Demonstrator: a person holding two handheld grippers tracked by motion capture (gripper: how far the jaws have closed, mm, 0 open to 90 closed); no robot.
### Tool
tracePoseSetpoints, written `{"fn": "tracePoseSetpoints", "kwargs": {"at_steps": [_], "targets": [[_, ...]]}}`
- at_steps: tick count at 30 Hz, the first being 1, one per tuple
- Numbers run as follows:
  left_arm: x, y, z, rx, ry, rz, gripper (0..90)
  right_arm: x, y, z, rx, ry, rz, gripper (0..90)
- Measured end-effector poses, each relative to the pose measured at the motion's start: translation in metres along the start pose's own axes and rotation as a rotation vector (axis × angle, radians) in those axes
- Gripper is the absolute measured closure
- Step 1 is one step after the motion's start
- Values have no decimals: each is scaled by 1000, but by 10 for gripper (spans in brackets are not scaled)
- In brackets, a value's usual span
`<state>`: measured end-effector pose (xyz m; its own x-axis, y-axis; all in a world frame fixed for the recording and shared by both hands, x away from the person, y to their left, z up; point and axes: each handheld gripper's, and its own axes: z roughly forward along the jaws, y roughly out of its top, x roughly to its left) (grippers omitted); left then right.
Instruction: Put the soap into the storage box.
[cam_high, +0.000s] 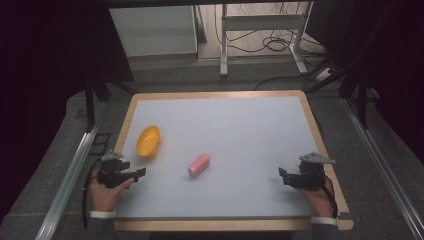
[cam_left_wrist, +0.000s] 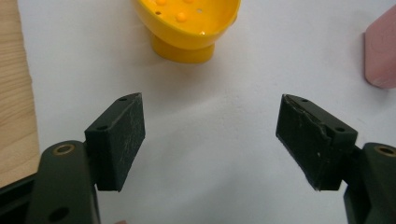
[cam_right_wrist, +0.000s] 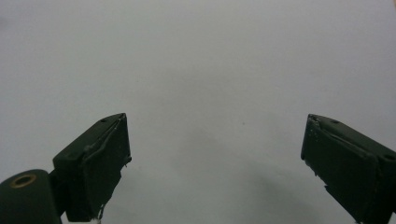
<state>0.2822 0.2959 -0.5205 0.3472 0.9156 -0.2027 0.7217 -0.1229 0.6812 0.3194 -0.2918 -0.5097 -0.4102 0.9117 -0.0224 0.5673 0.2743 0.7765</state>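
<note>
yellow cup lying tipped on its side at the left of the pale grey tabletop, just beyond the left tongs, apart from them. in the left gripper view, seen close: yellow cup with its round foot toward the camera, small holes and raised dots inside its bowl. no brand, label or writing readable on it.

pink block flat on the tabletop near the middle, well right of the cup, not touching it, long side angled. only a rounded corner of it at the right edge of the left gripper view. no print legible on it either.

left tongs low over the tabletop, jaws spread wide, nothing between them, bare pale surface in the gap. held by a hand coming in from the bottom left, white cuff and dark sleeve behind it.

right tongs at the right side of the tabletop, well apart from cup and block, pointing left toward the middle. in the right gripper view, right tongs likewise spread wide and empty, plain grey surface ahead. pads worn and frayed at the edges. grey three-cornered plate on top of each gripper.

wooden rim around the tabletop, metal rails at both sides, cables on the floor beyond.
</note>
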Motion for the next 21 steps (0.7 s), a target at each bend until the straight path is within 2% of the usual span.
{"fn": "tracePoseSetpoints", "kwargs": {"at_steps": [8,16,21], "targets": [[-1,-1,0,12,-6,3,239,2,1,-5,-7,-18,-9,88],[-1,0,3,22,-7,9,237,-1,-1,-7,-15,-28,-3,89],[0,0,-2,-3,3,-5,246,-1,0,-9,-24,-26,-14,89]]}}
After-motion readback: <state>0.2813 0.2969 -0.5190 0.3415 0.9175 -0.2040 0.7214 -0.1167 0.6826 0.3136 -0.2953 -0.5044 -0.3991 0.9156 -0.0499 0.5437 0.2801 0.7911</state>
